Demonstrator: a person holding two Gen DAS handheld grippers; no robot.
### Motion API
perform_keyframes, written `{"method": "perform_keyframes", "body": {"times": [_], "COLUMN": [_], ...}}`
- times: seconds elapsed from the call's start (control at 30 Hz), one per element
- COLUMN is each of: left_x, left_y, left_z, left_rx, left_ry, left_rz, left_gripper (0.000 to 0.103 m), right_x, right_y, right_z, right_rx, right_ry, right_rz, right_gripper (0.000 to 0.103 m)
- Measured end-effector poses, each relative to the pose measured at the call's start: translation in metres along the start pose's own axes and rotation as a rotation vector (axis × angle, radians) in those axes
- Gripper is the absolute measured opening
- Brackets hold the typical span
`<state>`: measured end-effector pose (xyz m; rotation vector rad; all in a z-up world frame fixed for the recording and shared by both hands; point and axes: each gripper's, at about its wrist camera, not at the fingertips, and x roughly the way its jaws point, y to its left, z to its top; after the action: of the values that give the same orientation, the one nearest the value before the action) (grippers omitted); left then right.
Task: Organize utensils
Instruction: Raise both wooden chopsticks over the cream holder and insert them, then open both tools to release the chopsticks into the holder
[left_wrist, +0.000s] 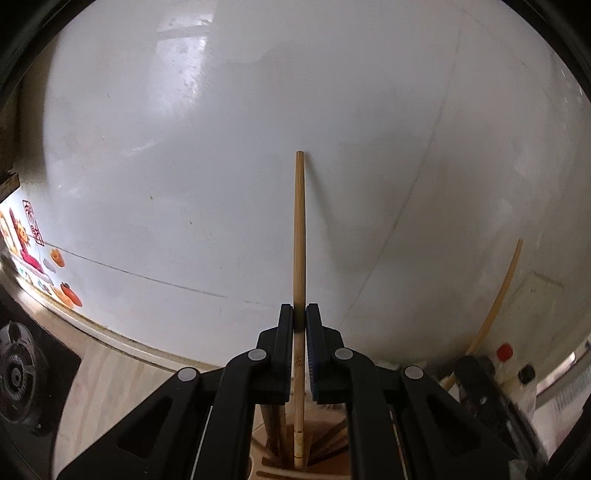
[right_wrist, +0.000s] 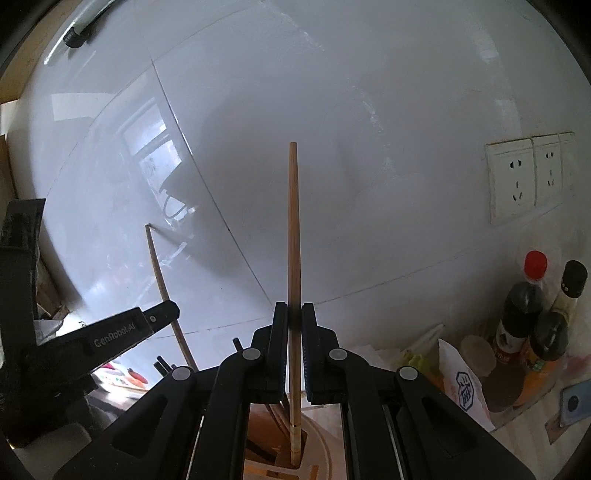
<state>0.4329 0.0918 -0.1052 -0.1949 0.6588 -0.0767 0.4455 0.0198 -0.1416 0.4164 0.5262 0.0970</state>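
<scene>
In the left wrist view my left gripper (left_wrist: 299, 310) is shut on an upright bamboo chopstick (left_wrist: 298, 229). Its lower end dips into a wooden utensil holder (left_wrist: 332, 443) just below the fingers. In the right wrist view my right gripper (right_wrist: 294, 308) is shut on a second upright chopstick (right_wrist: 293, 240), whose lower end stands in a slot of the wooden holder (right_wrist: 266, 439). Both chopstick tips point up against the white wall. The left gripper (right_wrist: 162, 314) and its chopstick (right_wrist: 159, 269) show at the left of the right wrist view. The right-hand chopstick (left_wrist: 498, 291) shows at the right edge of the left wrist view.
A white tiled wall (right_wrist: 369, 110) stands close behind. Sauce bottles (right_wrist: 524, 306), a white bag (right_wrist: 461, 384) and wall sockets (right_wrist: 517, 184) are on the right. A gas burner (left_wrist: 14, 373) and wall stickers (left_wrist: 26, 236) are on the left, by the pale wood countertop (left_wrist: 103, 380).
</scene>
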Motion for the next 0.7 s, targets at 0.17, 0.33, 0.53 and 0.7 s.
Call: {"method": "perform_keyframes", "body": {"times": [0.17,0.33,0.53,0.7], "left_x": [-0.028,-0.078,-0.112,-0.118], "left_y": [-0.008,0.0,0.013,0.016], "left_z": [-0.007,-0.015,-0.037,-0.059], "left_rx": [0.051,0.05,0.057,0.112], "left_ry": [0.027,-0.028,0.001,0.059], "left_rz": [0.007,0.069,0.164,0.241], "left_gripper": [0.012,0.082,0.098,0.103], "right_x": [-0.004,-0.025,-0.06,-0.084], "right_y": [-0.005,-0.002,-0.002,0.009], "right_z": [-0.001,0.003,-0.005,-0.024], "right_rx": [-0.002,-0.038,-0.086,-0.151], "right_ry": [0.048,0.068,0.138,0.193], "right_rz": [0.019,0.037,-0.07,-0.166], "right_gripper": [0.008,0.043,0.07,0.099]}}
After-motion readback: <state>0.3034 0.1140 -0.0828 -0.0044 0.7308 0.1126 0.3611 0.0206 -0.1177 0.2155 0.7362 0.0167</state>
